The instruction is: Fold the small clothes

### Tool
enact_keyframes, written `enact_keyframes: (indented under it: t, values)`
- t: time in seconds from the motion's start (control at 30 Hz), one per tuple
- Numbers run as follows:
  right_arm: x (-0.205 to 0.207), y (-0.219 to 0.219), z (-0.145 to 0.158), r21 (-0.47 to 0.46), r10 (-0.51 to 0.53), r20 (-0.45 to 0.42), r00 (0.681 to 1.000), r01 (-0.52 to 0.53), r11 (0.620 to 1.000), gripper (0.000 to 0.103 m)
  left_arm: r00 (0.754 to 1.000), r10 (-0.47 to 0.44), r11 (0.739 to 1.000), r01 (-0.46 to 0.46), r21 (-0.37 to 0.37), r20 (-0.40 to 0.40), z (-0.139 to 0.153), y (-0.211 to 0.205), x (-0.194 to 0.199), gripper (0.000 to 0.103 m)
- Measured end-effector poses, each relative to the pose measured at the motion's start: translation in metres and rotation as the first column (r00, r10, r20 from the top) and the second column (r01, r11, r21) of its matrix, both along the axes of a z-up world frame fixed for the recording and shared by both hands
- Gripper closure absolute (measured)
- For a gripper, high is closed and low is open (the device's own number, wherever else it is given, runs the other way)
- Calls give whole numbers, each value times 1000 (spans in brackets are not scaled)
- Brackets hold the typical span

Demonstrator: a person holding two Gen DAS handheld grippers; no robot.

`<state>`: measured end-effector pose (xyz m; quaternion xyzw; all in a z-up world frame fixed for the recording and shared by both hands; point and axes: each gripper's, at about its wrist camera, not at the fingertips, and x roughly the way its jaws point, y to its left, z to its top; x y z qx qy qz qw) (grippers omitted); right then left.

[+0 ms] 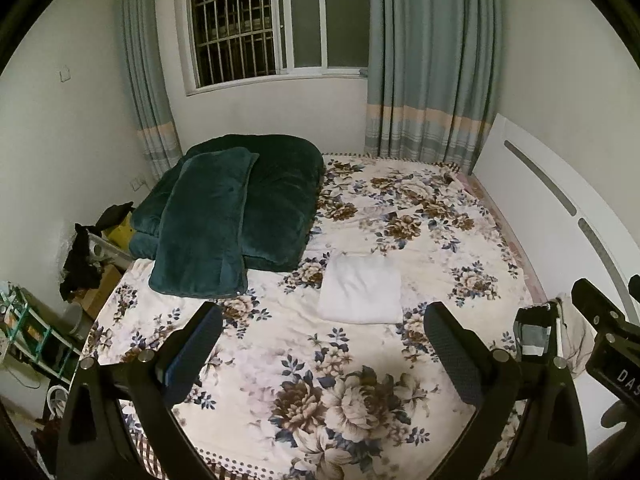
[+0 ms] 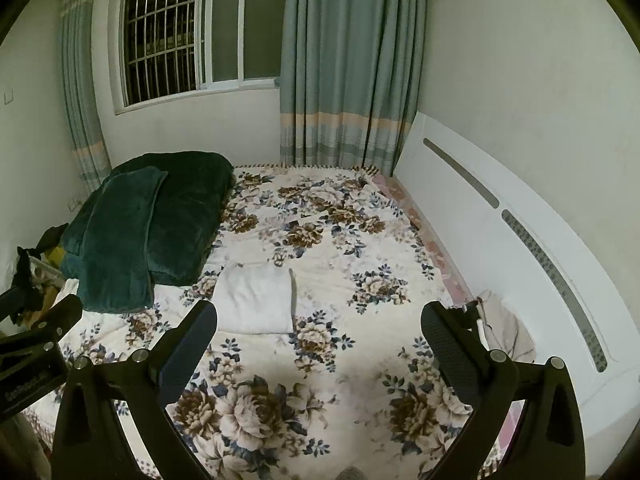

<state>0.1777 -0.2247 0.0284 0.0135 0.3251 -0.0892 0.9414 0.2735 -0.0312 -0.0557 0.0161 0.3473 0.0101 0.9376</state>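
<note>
While both grippers are hovering above the near part of the bed (image 1: 460, 240) with their jaws spread wide and nothing between them, the white folded cloth (image 1: 360, 290) is lying flat on the floral sheet ahead, just beside the near edge of the dark green blanket pile (image 1: 240, 208) and apart from both tools. The left gripper (image 1: 322, 344) is facing it almost head-on; the right gripper (image 2: 318, 342) is seeing it off to its own left — (image 2: 254, 300) in that view.

The cloth is looking already folded into a near-square, slightly longer toward the window than across, its tidy edges running roughly parallel to the bed's sides. Another pale garment (image 1: 576, 332) is lying crumpled at the bed's right edge by the headboard (image 1: 560, 184), close to the right gripper — likely the next piece, though its shape is hard to read.

The main risk, I am judging, is that a wide-open finger is sweeping low and dragging the finished fold apart, or pinching the sheet along with the thin fabric. The crumpled piece is also sitting near the edge, so a careless tug may slide it off.
</note>
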Motion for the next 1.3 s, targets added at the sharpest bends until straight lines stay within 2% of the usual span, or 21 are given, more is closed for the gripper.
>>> enact_keyframes:
  t: [0.7, 0.93, 1.3]
  values:
    - [-2, 8, 10, 4, 39, 6, 999, -39, 999, 0, 1000, 7, 1000, -7, 16, 16, 12, 3, -7, 0]
    - [-2, 8, 10, 8, 47, 12, 999, -47, 999, 0, 999, 10, 1000, -10, 19, 36, 28, 4, -8, 0]
    - [-4, 8, 10, 9, 44, 13, 999, -44, 999, 0, 999, 12, 1000, -13, 18, 36, 29, 1, -10, 0]
